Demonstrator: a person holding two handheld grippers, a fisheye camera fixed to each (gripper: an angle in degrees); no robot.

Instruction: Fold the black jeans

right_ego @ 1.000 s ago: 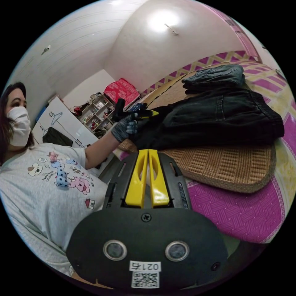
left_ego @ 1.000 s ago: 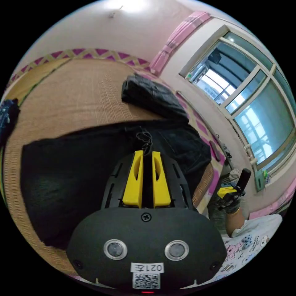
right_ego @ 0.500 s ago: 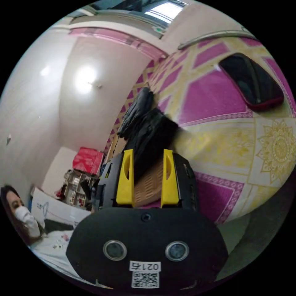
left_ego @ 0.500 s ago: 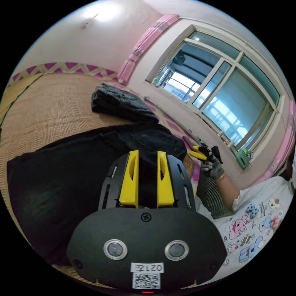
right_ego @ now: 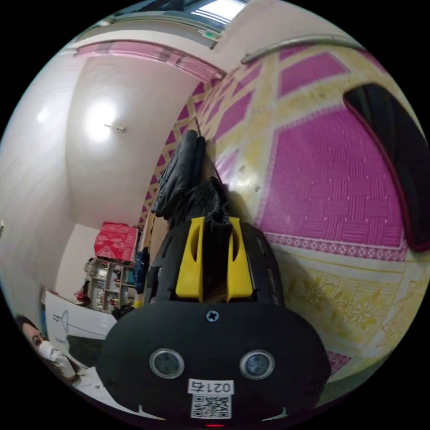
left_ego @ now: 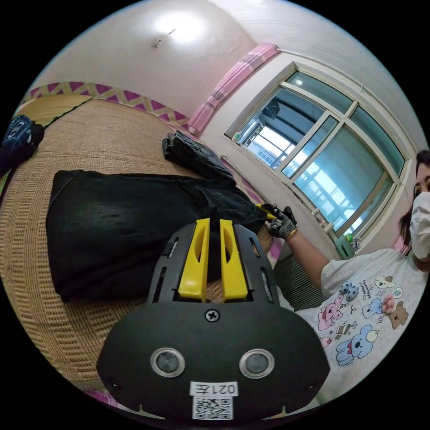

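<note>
The black jeans (left_ego: 121, 224) lie folded flat on a woven mat (left_ego: 89, 143). My left gripper (left_ego: 214, 222) sits at their near edge, its yellow jaws drawn close with dark cloth in the narrow gap. At the jeans' far corner by the window a gloved hand (left_ego: 282, 225) holds my right gripper (left_ego: 267, 213). In the right gripper view, my right gripper (right_ego: 215, 222) is shut on a bunched black edge of the jeans (right_ego: 214, 201).
A second folded dark garment (left_ego: 192, 152) (right_ego: 178, 174) lies beyond the jeans. A blue garment (left_ego: 18, 134) sits at the mat's left edge. A dark flat object with a red rim (right_ego: 394, 156) rests on the pink patterned cover (right_ego: 322, 179). A person (left_ego: 367, 295) stands beside the bed.
Both grippers opened half a second ago and have closed again. The right gripper has moved in to the jeans' corner and taken hold of it.
</note>
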